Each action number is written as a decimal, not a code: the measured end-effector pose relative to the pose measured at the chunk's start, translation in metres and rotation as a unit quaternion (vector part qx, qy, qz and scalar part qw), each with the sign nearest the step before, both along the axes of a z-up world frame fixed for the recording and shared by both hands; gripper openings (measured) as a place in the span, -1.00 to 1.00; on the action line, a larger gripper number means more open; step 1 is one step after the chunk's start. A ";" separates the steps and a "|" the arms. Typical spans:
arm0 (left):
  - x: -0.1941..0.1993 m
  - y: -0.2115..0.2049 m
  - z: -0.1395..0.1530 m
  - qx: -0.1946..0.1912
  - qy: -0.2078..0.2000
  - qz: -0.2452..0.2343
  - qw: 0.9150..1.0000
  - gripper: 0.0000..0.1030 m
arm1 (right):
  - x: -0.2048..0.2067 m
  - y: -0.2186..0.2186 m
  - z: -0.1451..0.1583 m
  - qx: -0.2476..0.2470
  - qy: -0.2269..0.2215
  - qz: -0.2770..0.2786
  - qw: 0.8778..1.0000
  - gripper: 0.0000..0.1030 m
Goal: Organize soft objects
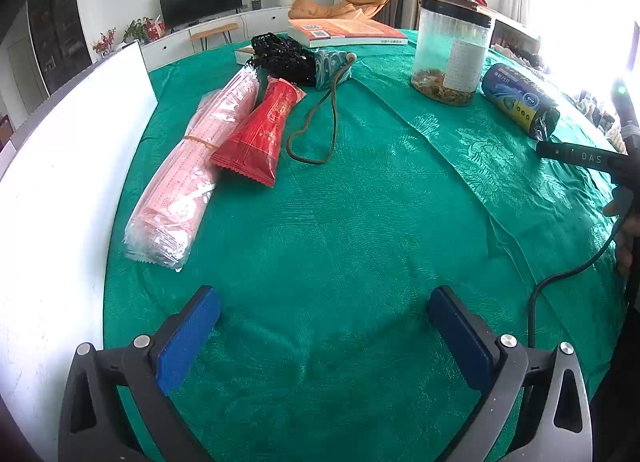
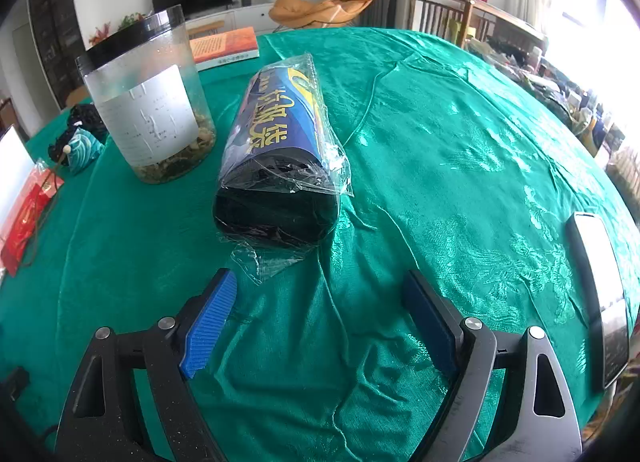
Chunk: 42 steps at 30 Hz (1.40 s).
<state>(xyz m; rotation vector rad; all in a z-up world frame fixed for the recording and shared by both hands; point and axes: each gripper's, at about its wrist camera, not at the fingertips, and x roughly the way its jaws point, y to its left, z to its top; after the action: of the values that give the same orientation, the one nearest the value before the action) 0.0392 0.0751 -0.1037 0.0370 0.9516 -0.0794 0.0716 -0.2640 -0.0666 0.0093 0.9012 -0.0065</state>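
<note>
In the left wrist view a pink plastic-wrapped pack (image 1: pixel 188 177) and a red packet (image 1: pixel 258 133) lie side by side on the green tablecloth (image 1: pixel 340 221). Behind them are a black mesh item (image 1: pixel 284 57) and a teal pouch (image 1: pixel 332 67) with a brown cord. My left gripper (image 1: pixel 324 322) is open and empty, over bare cloth in front of them. A roll of bags in a blue label and clear wrap (image 2: pixel 280 165) lies just ahead of my open, empty right gripper (image 2: pixel 320 302). The roll also shows far right in the left wrist view (image 1: pixel 520 101).
A clear jar with a black lid (image 2: pixel 148 101) stands left of the roll. An orange book (image 2: pixel 226 47) lies at the table's far side. A white board (image 1: pixel 60 181) stands along the left edge. A phone-like flat device (image 2: pixel 600 290) lies at the right edge.
</note>
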 end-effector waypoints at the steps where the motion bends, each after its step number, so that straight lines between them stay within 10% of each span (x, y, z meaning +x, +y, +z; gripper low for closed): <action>1: 0.003 -0.001 0.002 0.001 0.012 0.009 1.000 1.00 | 0.000 0.000 0.000 0.000 0.000 0.000 1.000 0.68; 6: 0.020 -0.011 0.048 -0.045 -0.033 0.013 0.998 0.98 | 0.000 0.001 -0.001 0.000 0.000 0.001 1.000 0.68; 12: 0.100 -0.045 0.080 -0.001 -0.063 0.000 0.998 0.92 | 0.000 0.002 -0.001 0.000 0.000 0.001 1.000 0.69; 19: 0.210 -0.045 0.045 0.020 0.007 0.047 0.999 0.45 | 0.001 0.003 -0.001 0.000 0.000 0.002 1.000 0.69; 21: 0.224 -0.042 0.030 0.024 0.026 0.058 0.998 0.17 | 0.001 0.003 -0.002 0.001 0.000 0.002 1.000 0.70; 22: 0.230 -0.040 0.023 0.021 0.033 0.058 0.998 -0.31 | 0.004 0.003 -0.005 0.001 0.000 0.003 1.000 0.71; 32: 0.193 -0.016 0.073 -0.078 -0.032 0.031 0.996 -0.36 | 0.004 -0.023 0.039 0.127 -0.076 -0.007 0.989 0.69; 36: 0.182 -0.008 0.094 -0.125 -0.035 0.030 0.991 -0.36 | 0.070 0.005 0.030 0.107 0.024 0.049 0.993 0.68; 39: 0.163 -0.001 0.113 -0.148 -0.050 0.025 0.987 -0.36 | 0.098 0.017 0.013 0.076 0.064 0.076 0.992 0.02; 42: 0.139 0.011 0.134 -0.170 -0.073 0.021 0.982 -0.36 | 0.104 0.007 0.023 0.108 0.058 0.055 0.991 -0.02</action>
<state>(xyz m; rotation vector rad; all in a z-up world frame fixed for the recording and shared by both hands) 0.1780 0.0856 0.0305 -0.2906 0.7822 -0.1967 0.1753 -0.2573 -0.0436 0.1634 1.0137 0.1949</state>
